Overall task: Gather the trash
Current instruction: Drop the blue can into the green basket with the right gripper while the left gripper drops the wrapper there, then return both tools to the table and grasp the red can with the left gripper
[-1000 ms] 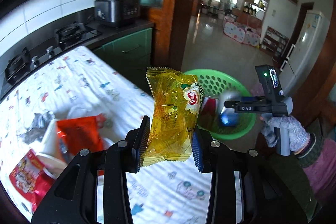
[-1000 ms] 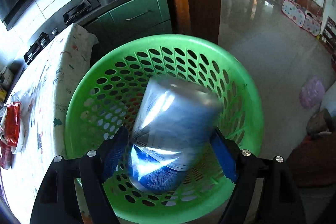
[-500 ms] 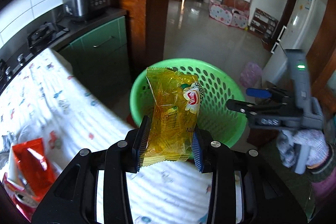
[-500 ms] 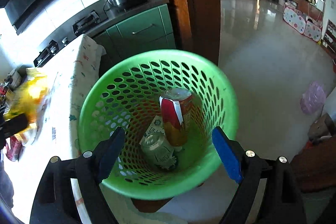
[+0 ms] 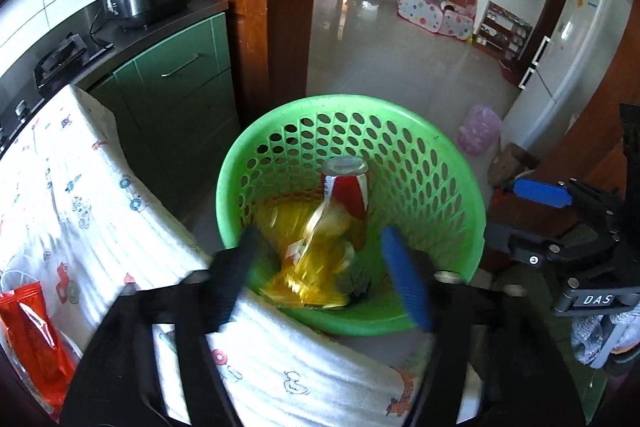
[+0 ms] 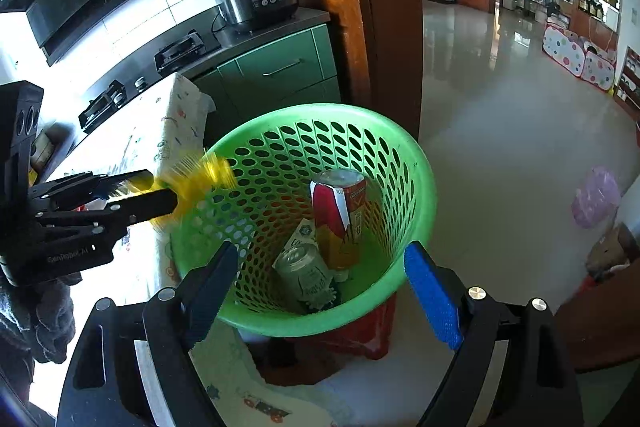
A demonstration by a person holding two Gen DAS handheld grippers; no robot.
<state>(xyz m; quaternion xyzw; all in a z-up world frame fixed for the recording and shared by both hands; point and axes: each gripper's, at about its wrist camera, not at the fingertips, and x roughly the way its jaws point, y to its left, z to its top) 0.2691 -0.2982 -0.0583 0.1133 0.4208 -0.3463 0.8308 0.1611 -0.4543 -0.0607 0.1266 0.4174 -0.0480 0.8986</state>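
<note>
Now, by the green basket [image 5: 460, 187]:
Left gripper [image 5: 324, 267]: jaws just opened, gripping nothing.
Yellow wrapper [image 5: 316, 259]: blurred, loose over the basket.
Right gripper [image 6: 320, 283]: open, empty.
Red can [image 6: 340, 211]: inside basket.

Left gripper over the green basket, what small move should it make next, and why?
Probably pull the left gripper back toward the red packet on the table. Its jaws have just opened and stand apart, and the yellow wrapper is blurred, dropping into the green basket.
</note>
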